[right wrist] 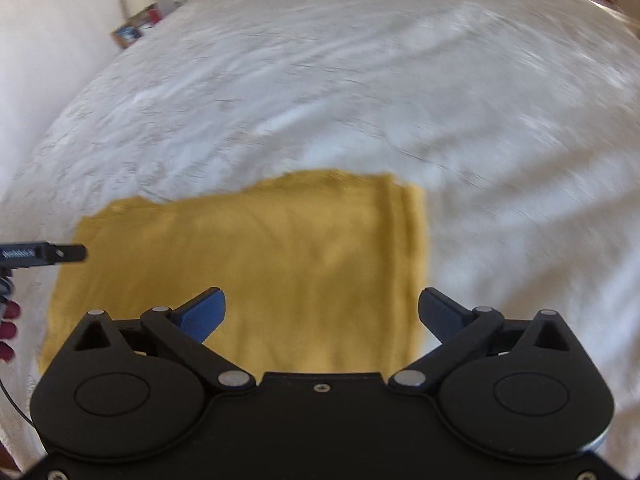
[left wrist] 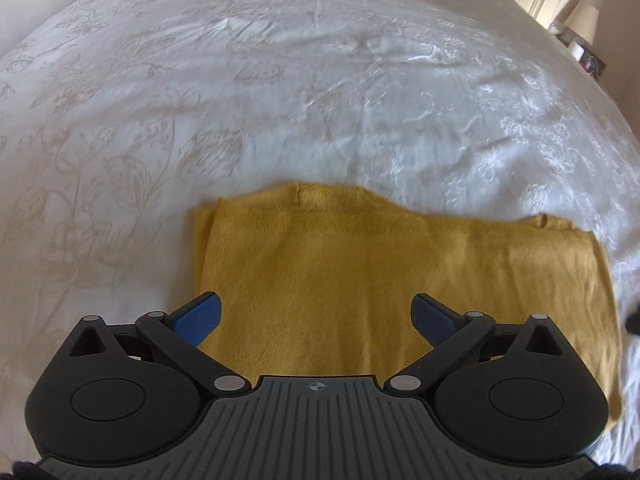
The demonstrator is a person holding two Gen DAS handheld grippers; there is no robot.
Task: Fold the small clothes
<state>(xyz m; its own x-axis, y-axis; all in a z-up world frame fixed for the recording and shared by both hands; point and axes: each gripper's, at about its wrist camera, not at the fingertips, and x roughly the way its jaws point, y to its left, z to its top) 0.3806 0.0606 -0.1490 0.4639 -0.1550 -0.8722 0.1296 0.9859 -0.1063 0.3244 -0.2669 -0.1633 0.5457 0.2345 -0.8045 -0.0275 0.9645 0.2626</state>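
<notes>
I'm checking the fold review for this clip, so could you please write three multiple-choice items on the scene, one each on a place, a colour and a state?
1. Where does the folded knit garment lie?
A. On a white floral-patterned bedspread
B. On a wooden floor
C. In a basket

2. What colour is the garment?
A. Red
B. Mustard yellow
C. Navy

3. How do the right gripper's fingers stand?
A. Clamped on the cloth
B. Shut on nothing
C. Wide apart, holding nothing

Answers:
1 A: the folded knit garment rests flat on the white floral-patterned bedspread.
2 B: it shows mustard yellow in both wrist views.
3 C: the right gripper has its blue fingers spread, with nothing pinched between them.
</notes>
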